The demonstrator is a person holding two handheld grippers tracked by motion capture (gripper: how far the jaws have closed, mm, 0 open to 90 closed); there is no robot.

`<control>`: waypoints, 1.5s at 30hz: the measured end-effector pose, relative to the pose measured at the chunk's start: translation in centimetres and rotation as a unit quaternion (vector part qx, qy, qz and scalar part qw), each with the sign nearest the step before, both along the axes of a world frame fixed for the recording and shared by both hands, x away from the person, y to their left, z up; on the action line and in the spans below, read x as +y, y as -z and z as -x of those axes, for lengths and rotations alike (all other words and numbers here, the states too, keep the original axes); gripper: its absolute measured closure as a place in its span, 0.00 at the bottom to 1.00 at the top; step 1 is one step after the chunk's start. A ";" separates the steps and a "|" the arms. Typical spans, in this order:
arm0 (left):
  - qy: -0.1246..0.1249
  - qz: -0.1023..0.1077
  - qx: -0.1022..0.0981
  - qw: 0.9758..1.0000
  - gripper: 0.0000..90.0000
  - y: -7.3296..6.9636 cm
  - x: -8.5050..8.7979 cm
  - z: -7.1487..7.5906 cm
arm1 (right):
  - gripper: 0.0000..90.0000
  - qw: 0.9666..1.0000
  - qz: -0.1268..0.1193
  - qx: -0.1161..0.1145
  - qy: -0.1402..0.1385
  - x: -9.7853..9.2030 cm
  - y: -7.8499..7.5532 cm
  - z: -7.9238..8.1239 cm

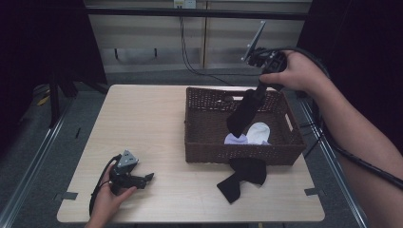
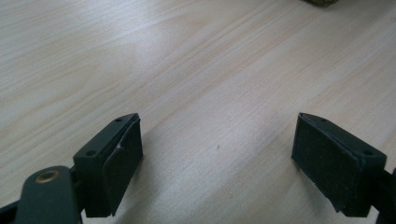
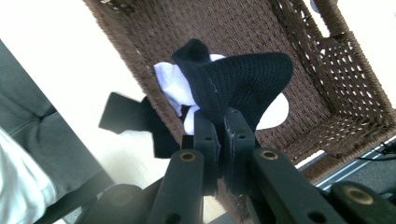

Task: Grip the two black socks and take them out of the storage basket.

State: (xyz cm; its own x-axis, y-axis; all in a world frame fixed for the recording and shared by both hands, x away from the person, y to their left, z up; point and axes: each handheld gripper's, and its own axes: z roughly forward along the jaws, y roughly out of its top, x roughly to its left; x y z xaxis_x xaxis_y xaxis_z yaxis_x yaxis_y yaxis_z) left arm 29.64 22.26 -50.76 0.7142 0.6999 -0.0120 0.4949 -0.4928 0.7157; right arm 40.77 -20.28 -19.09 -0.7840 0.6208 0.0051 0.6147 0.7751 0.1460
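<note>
The black sock (image 1: pixel 243 114) hung lengthwise straight down from the right gripper (image 1: pixel 260 88), whose jaws were clamped on its upper end, directly above the wicker basket (image 1: pixel 199 137). The left gripper (image 1: pixel 142 179) rested well apart on the table (image 1: pixel 142 118), jaws apart and holding nothing.

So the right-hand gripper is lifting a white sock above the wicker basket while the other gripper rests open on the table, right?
Not quite: the sock it holds is black, not white, as the right gripper view shows. White socks lie below in the wicker basket. The rest is right: the right gripper holds it above the basket, and the left gripper rests open on the table.
</note>
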 end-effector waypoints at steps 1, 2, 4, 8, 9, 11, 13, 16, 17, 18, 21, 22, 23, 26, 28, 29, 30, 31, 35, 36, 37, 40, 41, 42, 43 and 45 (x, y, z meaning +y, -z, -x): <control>0.000 0.000 0.000 1.000 0.17 0.0 0.0 0.0 | 0.95 1.000 0.001 -0.005 0.002 -0.1 -0.6 0.3; 0.000 0.000 0.000 1.000 0.17 0.0 0.0 0.0 | 0.95 1.000 0.001 -0.004 0.002 -0.2 -1.2 0.5; 0.000 0.000 0.000 1.000 0.17 0.0 0.0 0.0 | 0.95 1.000 0.002 -0.010 0.002 -0.4 -2.2 1.0; 0.000 0.000 0.000 1.000 0.17 0.0 0.0 0.0 | 0.95 1.000 -0.005 -0.021 -0.002 -0.8 -3.7 2.4; 0.000 0.000 0.000 1.000 0.17 0.0 0.0 0.0 | 0.95 1.000 -0.006 -0.021 -0.004 -0.9 -4.1 2.7; 0.000 0.000 0.000 1.000 0.17 0.0 0.0 0.0 | 0.95 1.000 -0.007 -0.021 -0.005 -1.0 -4.4 3.0; 0.000 0.000 0.000 1.000 0.17 0.0 0.0 0.0 | 0.95 1.000 -0.003 -0.021 -0.011 -1.2 -5.2 4.1; 0.000 0.000 0.000 1.000 0.17 0.0 0.0 0.0 | 0.95 1.000 -0.004 -0.017 -0.016 -1.3 -5.7 4.7; 0.000 0.000 0.000 1.000 0.17 0.0 0.0 0.0 | 0.95 1.000 -0.001 -0.013 -0.022 -1.3 -5.8 5.4; 0.000 0.000 0.000 1.000 0.17 0.0 0.0 0.0 | 0.94 1.000 0.000 -0.011 -0.026 -1.3 -5.8 5.8; 0.000 0.000 0.000 1.000 0.17 0.0 0.0 0.0 | 0.94 0.999 0.001 -0.002 -0.036 -1.2 -5.6 6.6; 0.000 0.000 -0.001 1.000 0.17 0.0 0.0 0.0 | 0.94 0.999 0.003 -0.001 -0.038 -1.1 -5.4 6.8; 0.000 0.000 -0.001 1.000 0.17 0.0 0.0 0.0 | 0.94 0.999 0.004 0.003 -0.043 -1.0 -5.2 7.0; 0.000 0.000 0.000 1.000 0.17 0.0 0.0 0.0 | 0.94 0.998 0.009 0.009 -0.060 -0.5 -4.5 7.7; 0.000 0.000 0.000 1.000 0.17 0.0 0.0 0.0 | 0.94 0.998 0.005 0.010 -0.066 -0.3 -4.0 8.0; 0.000 0.000 0.000 1.000 0.17 0.0 0.0 0.0 | 0.94 0.997 0.004 0.013 -0.071 -0.1 -3.6 8.1; 0.000 0.000 0.000 1.000 0.17 0.0 0.0 0.0 | 0.94 0.997 0.004 0.013 -0.071 -0.1 -3.6 8.1; 0.000 0.000 0.000 1.000 0.17 0.0 0.0 0.0 | 0.94 0.997 0.003 0.019 -0.078 0.1 -3.0 8.2; 0.000 0.000 0.000 1.000 0.17 0.0 0.0 0.0 | 0.93 0.996 0.005 0.033 -0.087 0.6 -1.2 8.1; -0.001 0.001 0.002 1.000 0.17 0.0 0.0 0.0 | 0.93 0.995 0.002 0.037 -0.090 0.8 -0.6 8.1; 0.000 0.001 0.000 1.000 0.17 0.0 0.0 0.0 | 0.93 0.995 -0.001 0.039 -0.093 0.9 -0.1 8.0; -0.004 0.005 -0.001 1.000 0.17 0.0 -0.1 0.0 | 0.93 0.994 -0.005 0.050 -0.099 1.3 1.6 7.8; -0.004 0.005 -0.001 1.000 0.17 0.0 -0.1 0.0 | 0.93 0.993 -0.005 0.054 -0.101 1.4 2.2 7.7; -0.004 0.005 -0.001 1.000 0.17 0.0 -0.1 0.0 | 0.93 0.993 -0.006 0.057 -0.102 1.4 2.7 7.6; -0.004 0.005 -0.001 1.000 0.17 0.0 -0.1 0.0 | 0.93 0.993 -0.007 0.060 -0.102 1.5 3.3 7.5; -0.004 0.005 -0.001 1.000 0.17 0.0 -0.1 0.0 | 0.93 0.993 -0.008 0.064 -0.103 1.6 3.8 7.5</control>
